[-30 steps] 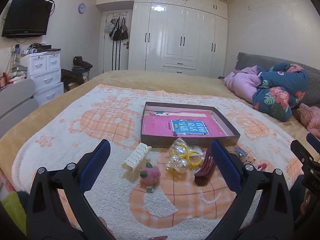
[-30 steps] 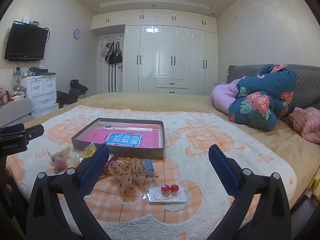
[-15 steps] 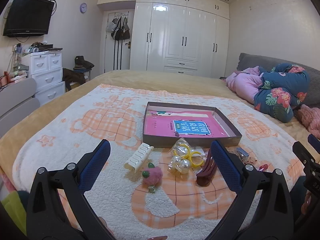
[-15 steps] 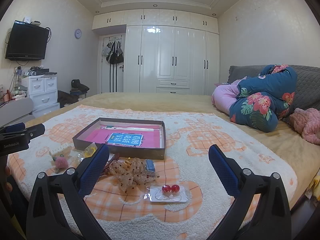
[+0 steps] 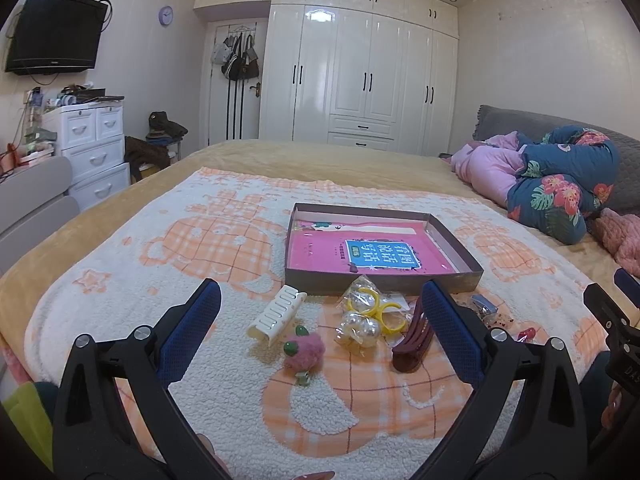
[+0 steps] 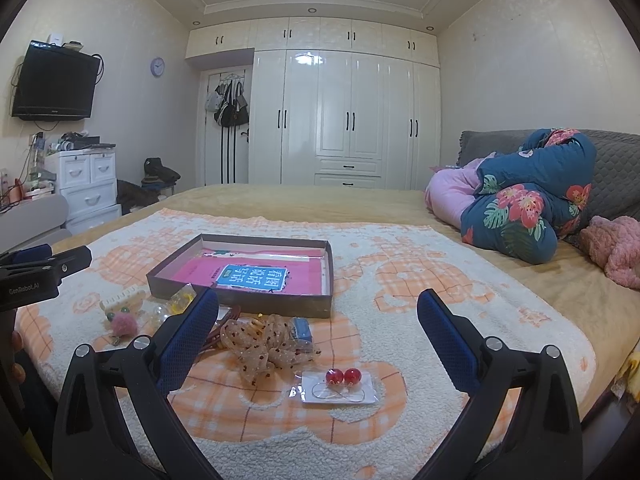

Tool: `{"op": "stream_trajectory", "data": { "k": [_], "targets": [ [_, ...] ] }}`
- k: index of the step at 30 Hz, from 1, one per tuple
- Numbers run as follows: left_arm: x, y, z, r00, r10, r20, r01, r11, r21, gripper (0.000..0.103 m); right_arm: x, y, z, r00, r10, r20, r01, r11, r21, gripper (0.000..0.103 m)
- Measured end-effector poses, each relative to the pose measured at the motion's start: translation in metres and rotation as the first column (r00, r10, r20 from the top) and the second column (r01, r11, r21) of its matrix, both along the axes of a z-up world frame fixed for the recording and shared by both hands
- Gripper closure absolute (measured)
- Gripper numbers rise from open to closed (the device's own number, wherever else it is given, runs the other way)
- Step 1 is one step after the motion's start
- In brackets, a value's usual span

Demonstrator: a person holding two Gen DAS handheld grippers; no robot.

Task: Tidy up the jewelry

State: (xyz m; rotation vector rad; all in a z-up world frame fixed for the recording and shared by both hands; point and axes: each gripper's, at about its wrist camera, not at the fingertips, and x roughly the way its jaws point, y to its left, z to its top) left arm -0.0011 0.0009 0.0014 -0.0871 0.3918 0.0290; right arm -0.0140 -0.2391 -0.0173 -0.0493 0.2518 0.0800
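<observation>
A shallow brown box [image 5: 376, 282] lined with a pink sheet lies on the orange-and-white blanket; it also shows in the right wrist view [image 6: 280, 306]. In front of it lie a white hair clip [image 5: 276, 314], a pink pompom clip [image 5: 304, 354], bagged pearl and yellow rings [image 5: 366, 316] and a dark red claw clip [image 5: 412, 346]. The right wrist view shows a dotted scrunchie [image 6: 264, 344] and red ball earrings on a card [image 6: 342, 386]. My left gripper [image 5: 320, 332] is open and empty above the clips. My right gripper [image 6: 318, 330] is open and empty above the scrunchie and earrings.
The blanket [image 5: 180, 264] covers a large bed. A rolled floral quilt [image 6: 528, 208] and pink bedding [image 6: 448, 196] lie at the right. White drawers [image 5: 92, 148] and a grey chair stand at the left, wardrobes [image 6: 348, 112] behind.
Both views have shifted slightly; the items sit a little lower in frame. Both grippers stay open and empty, and nothing on the blanket has moved.
</observation>
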Motion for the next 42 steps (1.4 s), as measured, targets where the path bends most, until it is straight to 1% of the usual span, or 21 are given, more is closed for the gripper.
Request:
{"op": "stream_trajectory", "data": {
  "k": [35, 42],
  "targets": [
    [0.0003, 0.0028, 0.0006, 1.000, 0.000, 0.005, 0.000, 1.000, 0.007, 0.011, -0.0006, -0.0001, 0.0020, 1.000, 0.001, 0.003, -0.001, 1.000, -0.006, 0.006],
    [0.0014, 0.0029, 0.0012, 1.000, 0.002, 0.001, -0.002, 1.000, 0.006, 0.011, 0.0003, 0.0017, 0.0027, 1.000, 0.018, 0.003, -0.018, 1.000, -0.017, 0.006]
  ]
}}
